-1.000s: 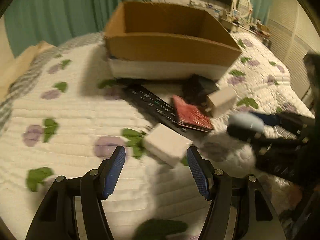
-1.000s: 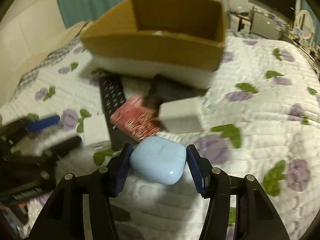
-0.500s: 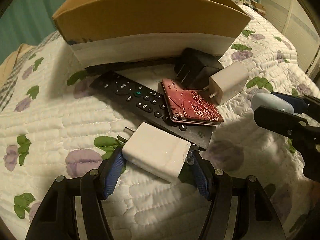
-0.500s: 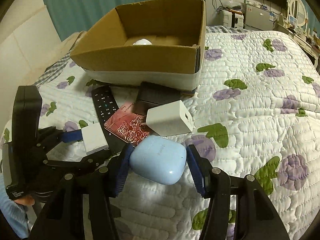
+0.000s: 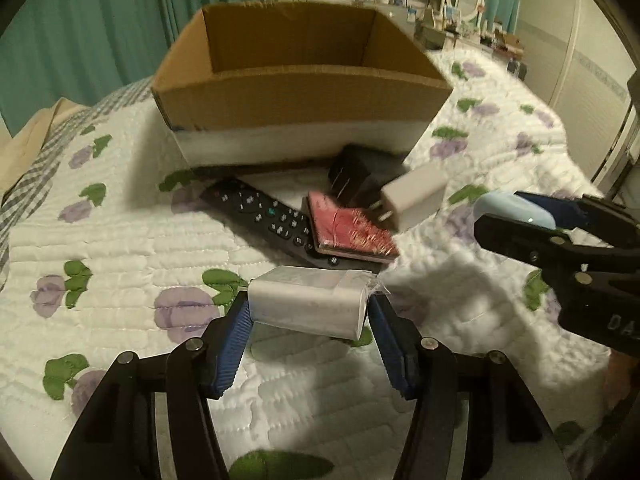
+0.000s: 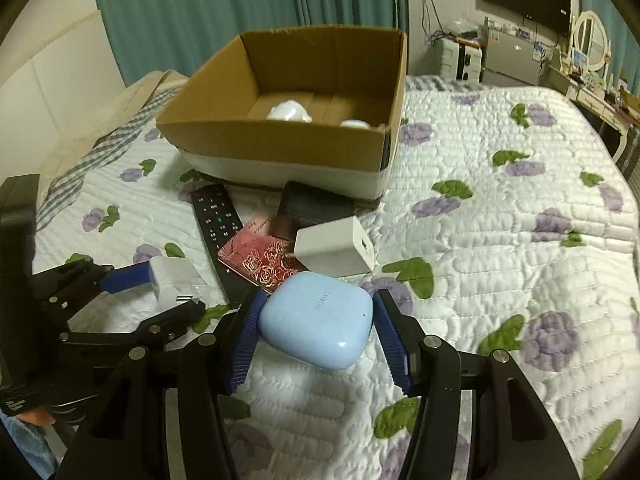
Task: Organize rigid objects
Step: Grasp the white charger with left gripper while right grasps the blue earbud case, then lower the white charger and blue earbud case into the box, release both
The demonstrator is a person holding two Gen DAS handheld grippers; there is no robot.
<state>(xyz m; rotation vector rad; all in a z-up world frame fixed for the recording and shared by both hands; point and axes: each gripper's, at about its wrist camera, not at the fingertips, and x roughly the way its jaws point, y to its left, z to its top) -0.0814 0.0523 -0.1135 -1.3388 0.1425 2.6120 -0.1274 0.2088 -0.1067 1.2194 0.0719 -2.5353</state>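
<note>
The left gripper (image 5: 308, 312) gripped a white charger (image 5: 306, 302); the right gripper (image 6: 316, 316) clamped a blue case (image 6: 316, 314). The box (image 6: 280, 140) lay at twelve o'clock of both, about equally near.

Dim, warm indoor light is falling from above, casting soft shadows across the quilt (image 5: 120, 240). Fisheye distortion is bending and darkening the edges; the left view is looking motion-blurred.
</note>
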